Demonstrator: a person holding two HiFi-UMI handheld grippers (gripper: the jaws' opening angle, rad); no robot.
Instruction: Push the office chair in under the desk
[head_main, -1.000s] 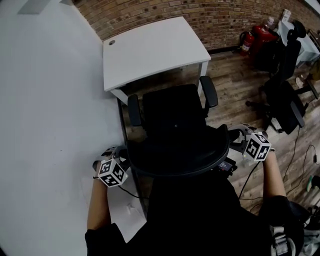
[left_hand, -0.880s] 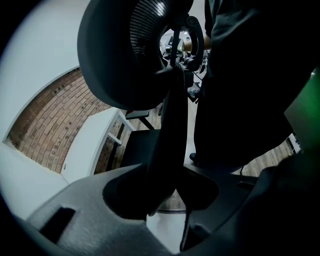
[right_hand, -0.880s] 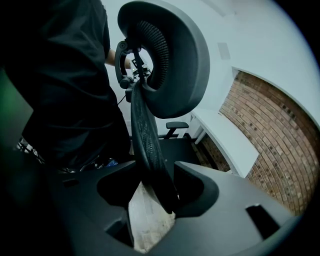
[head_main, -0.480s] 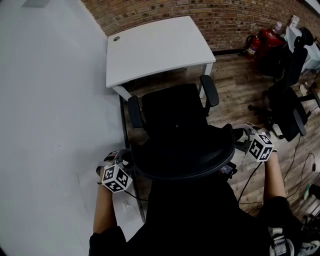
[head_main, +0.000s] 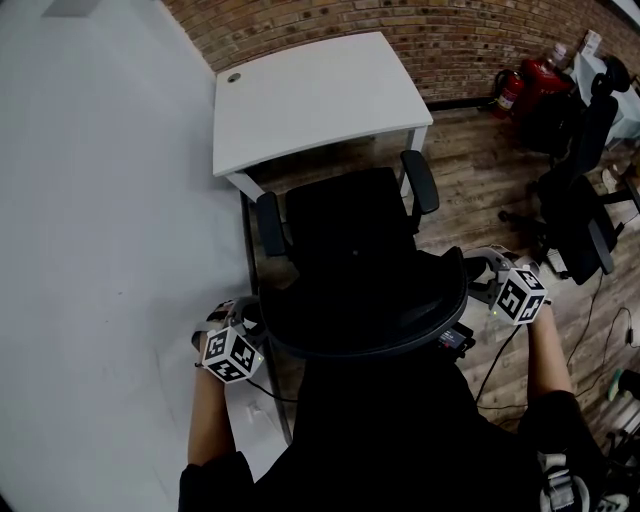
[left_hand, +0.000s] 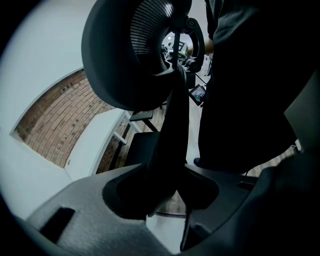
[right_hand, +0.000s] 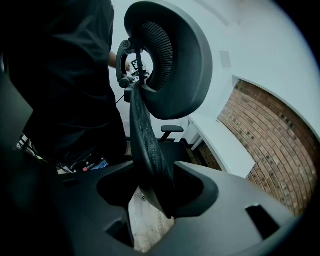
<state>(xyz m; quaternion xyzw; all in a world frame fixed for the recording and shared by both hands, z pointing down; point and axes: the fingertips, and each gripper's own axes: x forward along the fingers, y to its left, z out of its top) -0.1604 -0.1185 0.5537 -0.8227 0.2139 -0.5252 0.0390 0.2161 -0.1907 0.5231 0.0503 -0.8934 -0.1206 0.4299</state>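
Observation:
The black office chair (head_main: 345, 225) faces the white desk (head_main: 310, 95), its seat just short of the desk's near edge. Its curved backrest (head_main: 365, 305) is nearest me. My left gripper (head_main: 250, 320) is shut on the backrest's left edge, and that edge (left_hand: 172, 125) fills the gap of the left gripper (left_hand: 167, 187). My right gripper (head_main: 478, 272) is shut on the right edge. There the mesh rim (right_hand: 142, 135) runs between the jaws of the right gripper (right_hand: 157, 192), which have just closed a little further on it. The headrest (right_hand: 175, 60) sits above.
A white wall (head_main: 100, 200) runs close along the left of the chair and desk. A brick wall (head_main: 450, 30) stands behind the desk. At the right are other black chairs (head_main: 575, 215), a red fire extinguisher (head_main: 540, 75) and cables (head_main: 500, 360) on the wooden floor.
The chair's back and both grippers sit slightly further right in the head view than a second ago. Both grips are unchanged, and almost nothing has shifted in the last half second.

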